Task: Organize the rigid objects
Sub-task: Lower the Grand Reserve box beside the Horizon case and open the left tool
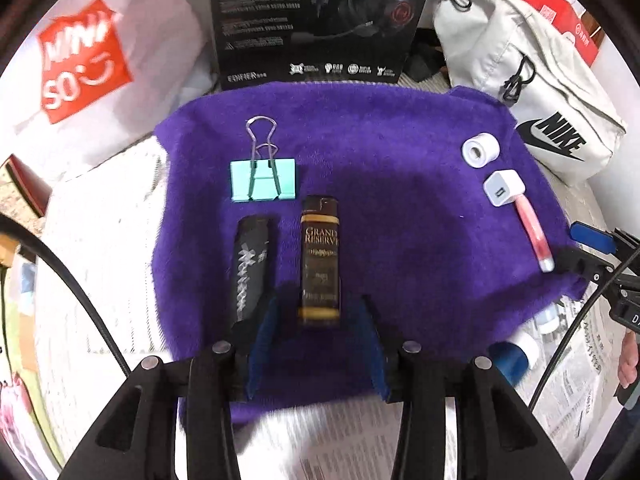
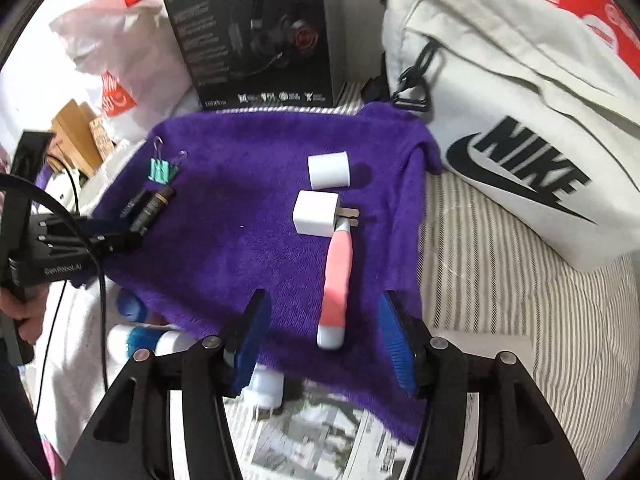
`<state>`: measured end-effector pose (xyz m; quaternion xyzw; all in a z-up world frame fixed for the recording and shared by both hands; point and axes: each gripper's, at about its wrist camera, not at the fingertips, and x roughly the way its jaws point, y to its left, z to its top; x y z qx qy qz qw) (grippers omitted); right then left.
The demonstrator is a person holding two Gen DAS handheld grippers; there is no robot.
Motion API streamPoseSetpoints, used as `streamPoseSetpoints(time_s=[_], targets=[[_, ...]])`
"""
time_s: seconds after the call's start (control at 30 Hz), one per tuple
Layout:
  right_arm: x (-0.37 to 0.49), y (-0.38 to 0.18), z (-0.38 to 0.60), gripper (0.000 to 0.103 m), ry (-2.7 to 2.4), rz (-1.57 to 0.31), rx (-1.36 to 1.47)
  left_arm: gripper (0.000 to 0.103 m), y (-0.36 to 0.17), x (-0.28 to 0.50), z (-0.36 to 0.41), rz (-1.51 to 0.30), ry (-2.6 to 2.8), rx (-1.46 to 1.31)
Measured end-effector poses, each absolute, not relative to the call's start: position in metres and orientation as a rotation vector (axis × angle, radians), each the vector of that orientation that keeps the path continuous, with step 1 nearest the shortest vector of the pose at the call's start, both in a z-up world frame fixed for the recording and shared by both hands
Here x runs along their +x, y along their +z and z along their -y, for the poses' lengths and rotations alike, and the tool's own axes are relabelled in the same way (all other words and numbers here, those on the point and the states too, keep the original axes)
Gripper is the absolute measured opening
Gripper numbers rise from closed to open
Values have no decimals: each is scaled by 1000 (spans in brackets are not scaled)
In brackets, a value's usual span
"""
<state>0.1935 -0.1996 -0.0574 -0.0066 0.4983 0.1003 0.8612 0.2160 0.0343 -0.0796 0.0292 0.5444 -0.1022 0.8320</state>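
Observation:
A purple towel [image 1: 400, 200] holds two rows of small items. On its left lie a teal binder clip [image 1: 263, 180], a black tube [image 1: 250, 268] and a brown lighter [image 1: 320, 248]. My left gripper [image 1: 321, 302] is open, its blue pads standing either side of the lighter's near end without touching it. On the right lie a white roll [image 2: 329, 171], a white charger plug [image 2: 316, 214] and a pink tube [image 2: 338, 276]. My right gripper [image 2: 325, 295] is open and straddles the pink tube's near end with gaps on both sides.
A black headphone box [image 1: 320, 20] stands behind the towel. A white Nike bag [image 2: 520, 140] lies at the right and a white shopping bag [image 1: 88, 64] at the left. Newspaper [image 2: 320, 440] and blue-and-white bottles [image 2: 140, 336] lie at the towel's near edge.

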Motion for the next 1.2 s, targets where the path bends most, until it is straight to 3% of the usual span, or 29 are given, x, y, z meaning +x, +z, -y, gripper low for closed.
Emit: streamPoseSetpoints(time_s=[0.3,1.03,1.2], targets=[[151,-36,218,62,174,-1009,45,43,-46,159,-12,-1073,-277,74],[117,-51,233,64,207,-1059,101,43,-100,179,30,-1249,-250,-35],[118,-58,232,64,212,-1075,104,35,-100,177,25,-1238,-237,-54]])
